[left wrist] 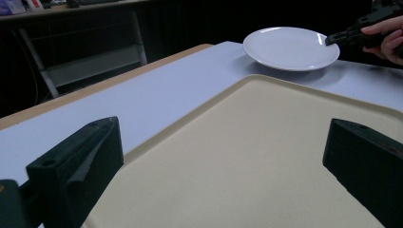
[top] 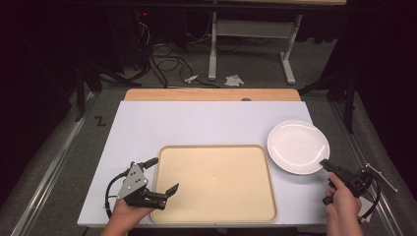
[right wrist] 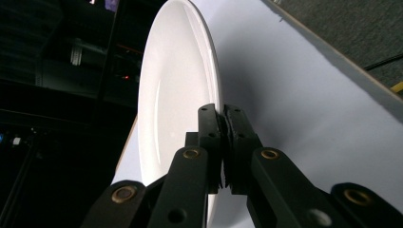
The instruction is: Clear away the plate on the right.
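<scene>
At the near right corner of the white table, the right gripper pinches the rim of a white plate, its two black jaws pressed tight on the edge, one above and one below. The plate sits on the tabletop just beside the right edge of a large beige tray, which lies bare in the middle of the near side. In the right gripper view the plate fills the space ahead of the clamped jaws, with the table's edge running off to one side. The left gripper hangs over the tray's left rim with its jaws spread wide and nothing between them; its own view looks across the tray toward the plate and the other gripper far off. Beyond the table, a strip of wood borders its far edge, cables snake over the grey floor, and the white legs of another table stand by scraps of crumpled paper.
</scene>
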Demonstrator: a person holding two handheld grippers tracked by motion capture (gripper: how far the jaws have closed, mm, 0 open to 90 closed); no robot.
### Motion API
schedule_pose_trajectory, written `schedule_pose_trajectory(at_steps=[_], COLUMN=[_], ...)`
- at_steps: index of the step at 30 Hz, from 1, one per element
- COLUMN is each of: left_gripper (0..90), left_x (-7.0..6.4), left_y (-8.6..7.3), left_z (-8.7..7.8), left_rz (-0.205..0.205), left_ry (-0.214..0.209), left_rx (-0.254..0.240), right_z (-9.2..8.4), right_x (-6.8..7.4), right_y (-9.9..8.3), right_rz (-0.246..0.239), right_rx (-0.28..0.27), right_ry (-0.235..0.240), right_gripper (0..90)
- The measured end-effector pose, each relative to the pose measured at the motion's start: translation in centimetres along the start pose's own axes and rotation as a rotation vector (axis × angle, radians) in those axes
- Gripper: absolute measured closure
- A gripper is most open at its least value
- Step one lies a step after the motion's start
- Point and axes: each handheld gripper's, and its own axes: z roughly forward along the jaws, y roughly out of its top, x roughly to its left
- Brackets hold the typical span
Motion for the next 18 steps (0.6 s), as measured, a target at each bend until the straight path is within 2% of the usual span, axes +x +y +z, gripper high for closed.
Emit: schedule_pose_trajectory(at_steps=[7,13,18], left_gripper=[0.4,0.3,0.4], left_x=[0.1,0.1,0.1], left_y=[0.0,0.0,0.0], left_z=[0.0,-0.1,-0.1], left_rz=[-0.002,-0.002,-0.002], left_ry=[0.001,0.001,0.004], left_rx=[0.0,-0.003,-0.004], right_z=[0.0,0.4,0.7], right_x=[0.8,1.5,2.4], right_y=[-0.3,-0.7,-1.2], right_rz=[-0.015,-0.03,-0.078], right_rx=[0.022,0.069,0.1], right_ry=[0.049,0.095,0.107], right_gripper=[89.4,89.4,89.4])
